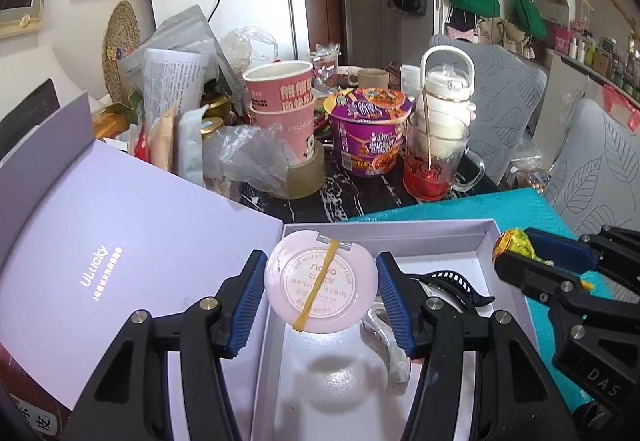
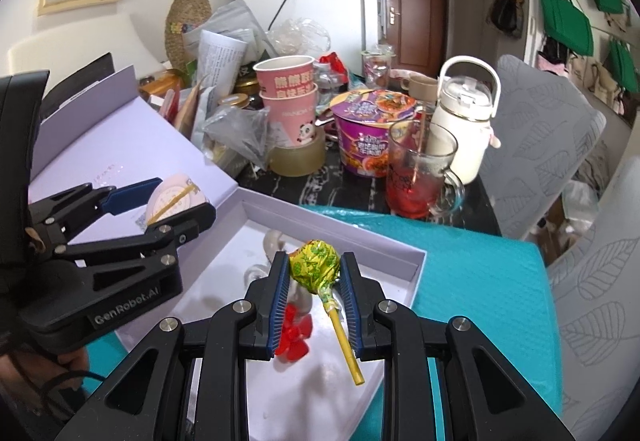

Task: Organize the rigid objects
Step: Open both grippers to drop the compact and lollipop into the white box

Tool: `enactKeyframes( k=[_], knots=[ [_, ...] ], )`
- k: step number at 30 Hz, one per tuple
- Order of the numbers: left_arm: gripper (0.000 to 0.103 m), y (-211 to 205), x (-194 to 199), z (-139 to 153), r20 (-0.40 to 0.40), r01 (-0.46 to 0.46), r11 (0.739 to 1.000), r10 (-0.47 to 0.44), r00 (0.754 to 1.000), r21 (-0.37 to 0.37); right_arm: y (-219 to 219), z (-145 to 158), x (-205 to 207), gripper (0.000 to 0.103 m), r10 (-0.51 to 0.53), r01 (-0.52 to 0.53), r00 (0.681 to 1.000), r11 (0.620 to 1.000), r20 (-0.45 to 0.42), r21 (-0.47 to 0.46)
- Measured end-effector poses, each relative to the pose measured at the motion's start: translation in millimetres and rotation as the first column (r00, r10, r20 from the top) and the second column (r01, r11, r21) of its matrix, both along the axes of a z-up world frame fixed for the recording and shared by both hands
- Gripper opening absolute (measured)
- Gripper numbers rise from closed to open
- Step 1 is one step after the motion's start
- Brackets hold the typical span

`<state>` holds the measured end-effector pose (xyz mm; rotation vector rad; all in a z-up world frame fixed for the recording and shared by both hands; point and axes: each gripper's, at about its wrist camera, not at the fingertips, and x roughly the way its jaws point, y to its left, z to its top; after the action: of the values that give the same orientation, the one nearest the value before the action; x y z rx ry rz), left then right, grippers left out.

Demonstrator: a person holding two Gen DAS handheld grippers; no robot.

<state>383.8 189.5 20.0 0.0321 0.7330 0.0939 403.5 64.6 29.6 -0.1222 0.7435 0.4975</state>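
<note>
Left tongs (image 1: 322, 287) clamp the round pink compact (image 1: 320, 283); right tongs (image 2: 315, 295) squeeze the yellow lollipop (image 2: 315, 263), lower centre, over the open box (image 2: 416, 265).

Dark marbled bench (image 2: 320, 189), teal mat (image 2: 480, 273) at five o'clock carrying open lilac box (image 2: 416, 261), tape roll (image 2: 296, 161), noodle bowl (image 2: 368, 137), glass mug (image 2: 416, 177) toward twelve
</note>
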Motion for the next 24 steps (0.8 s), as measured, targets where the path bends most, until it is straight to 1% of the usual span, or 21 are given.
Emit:
enactKeyframes(
  k=[8,11,12,16,18,20,21,24],
  knots=[
    [0.055,-7.6,7.8,-16.3,-0.036,0.017,1.0,-0.017,0.999,-0.003,-3.0,-9.1,8.5,0.026,-0.027,0.027,0.999,0.999,-0.018,-0.026],
    [0.055,-12.6,10.7,-21.2,-0.034,0.005,0.999,-0.004,0.999,0.044,-3.2,-12.7,11.6,0.026,-0.037,0.036,0.999,0.999,-0.021,-0.04],
    [0.055,-13.3,11.5,-22.4,-0.037,0.006,0.999,-0.004,0.999,0.047,-3.3,-13.9,12.2,0.026,-0.038,0.037,0.999,0.998,-0.022,-0.043],
    [0.055,-11.2,14.6,-27.7,-0.061,0.026,1.0,-0.026,0.998,-0.015,-5.2,-18.4,16.0,0.026,-0.042,0.04,0.999,0.998,-0.031,-0.042],
    [0.055,-11.9,15.4,-29.8,-0.062,0.02,1.0,-0.021,0.998,-0.013,-5.0,-20.7,17.2,0.026,-0.04,0.038,0.999,0.998,-0.037,-0.044],
    [0.055,-14.7,15.4,-32.0,-0.054,0.012,1.0,-0.012,0.998,0.015,-3.2,-22.5,16.8,0.026,-0.03,0.028,0.999,0.999,-0.036,-0.044],
    [0.055,-15.5,16.0,-33.4,-0.055,0.016,1.0,-0.016,0.998,0.014,-1.9,-23.7,16.8,0.026,-0.023,0.022,0.999,0.999,-0.035,-0.044],
    [0.055,-13.0,20.3,-40.4,-0.092,0.03,0.999,-0.034,0.995,-0.043,0.6,-29.1,19.2,0.026,-0.014,0.012,0.999,0.999,-0.053,-0.048]
  ],
)
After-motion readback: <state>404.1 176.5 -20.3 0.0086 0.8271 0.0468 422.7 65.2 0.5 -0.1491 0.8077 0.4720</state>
